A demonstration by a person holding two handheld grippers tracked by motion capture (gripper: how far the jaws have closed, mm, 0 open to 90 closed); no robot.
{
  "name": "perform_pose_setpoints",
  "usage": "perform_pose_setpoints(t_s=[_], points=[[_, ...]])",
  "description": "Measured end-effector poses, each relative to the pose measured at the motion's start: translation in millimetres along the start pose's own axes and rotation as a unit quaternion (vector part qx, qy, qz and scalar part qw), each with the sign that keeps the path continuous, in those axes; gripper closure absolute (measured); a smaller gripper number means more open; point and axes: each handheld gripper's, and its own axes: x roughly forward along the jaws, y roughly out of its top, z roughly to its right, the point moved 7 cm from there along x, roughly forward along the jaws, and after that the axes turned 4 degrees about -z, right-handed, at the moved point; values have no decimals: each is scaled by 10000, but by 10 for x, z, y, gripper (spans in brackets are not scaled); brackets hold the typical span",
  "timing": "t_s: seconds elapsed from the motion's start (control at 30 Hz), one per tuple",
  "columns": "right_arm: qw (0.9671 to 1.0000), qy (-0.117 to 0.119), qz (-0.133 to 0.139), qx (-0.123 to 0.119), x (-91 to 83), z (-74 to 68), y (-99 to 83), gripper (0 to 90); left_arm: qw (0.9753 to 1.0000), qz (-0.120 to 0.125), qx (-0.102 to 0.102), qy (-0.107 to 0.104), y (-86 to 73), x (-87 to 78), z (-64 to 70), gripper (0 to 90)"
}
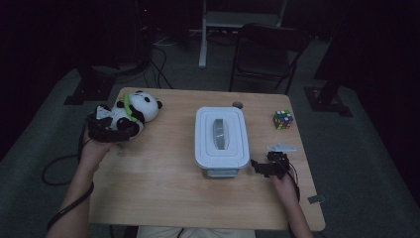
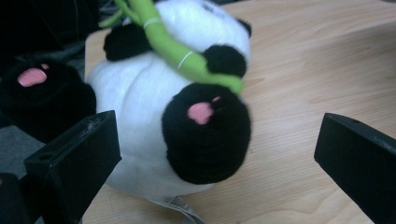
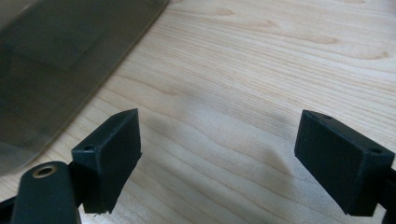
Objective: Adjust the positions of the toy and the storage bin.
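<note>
A black-and-white panda plush [image 1: 136, 110] with a green bamboo stalk lies at the table's far left corner. My left gripper [image 1: 113, 130] is at its lower end, open. In the left gripper view the panda's body and black foot [image 2: 205, 135] sit between the wide-apart jaws of the left gripper [image 2: 217, 170]. A white lidded box [image 1: 221, 136] stands mid-table. My right gripper [image 1: 259, 167] rests on the table by the box's near right corner, open. In the right gripper view the right gripper [image 3: 219, 163] holds nothing, with bare wood between its jaws and the box's wall [image 3: 60, 60] at upper left.
A Rubik's cube [image 1: 283, 119] sits at the right of the wooden table [image 1: 163, 193]. A small round grey object [image 1: 238, 104] lies behind the box. A dark chair [image 1: 267, 49] stands beyond the table's far edge.
</note>
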Motion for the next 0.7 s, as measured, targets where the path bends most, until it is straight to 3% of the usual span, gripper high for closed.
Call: perform_pose_setpoints(t_s=[0.07, 0.2, 0.3, 0.37, 0.4, 0.47, 0.7], points=[[10000, 6, -12, -8, 3, -2, -3, 144, 10000, -24, 28, 37, -21, 80, -22, 15], [10000, 2, -13, 10, 3, 5, -5, 144, 9998, 178, 52, -59, -30, 178, -3, 94], [10000, -15, -14, 13, 2, 15, -7, 145, 9995, 302, 85, -84, -38, 216, 43, 235], [10000, -3, -17, 9, 2, 15, -9, 145, 9993, 348, 81, 93, -46, 210, 56, 392], [10000, -10, -29, -4, 2, 15, -12, 145, 9992, 388, 33, 19, -47, 197, 72, 469], [10000, -5, -33, -2, 1, 15, -16, 147, 9992, 381, 42, 118, -56, 166, 103, 553], [10000, 42, -16, -15, -16, -10, -14, 148, 9998, 190, 110, -18, -75, 15, 377, 615]])
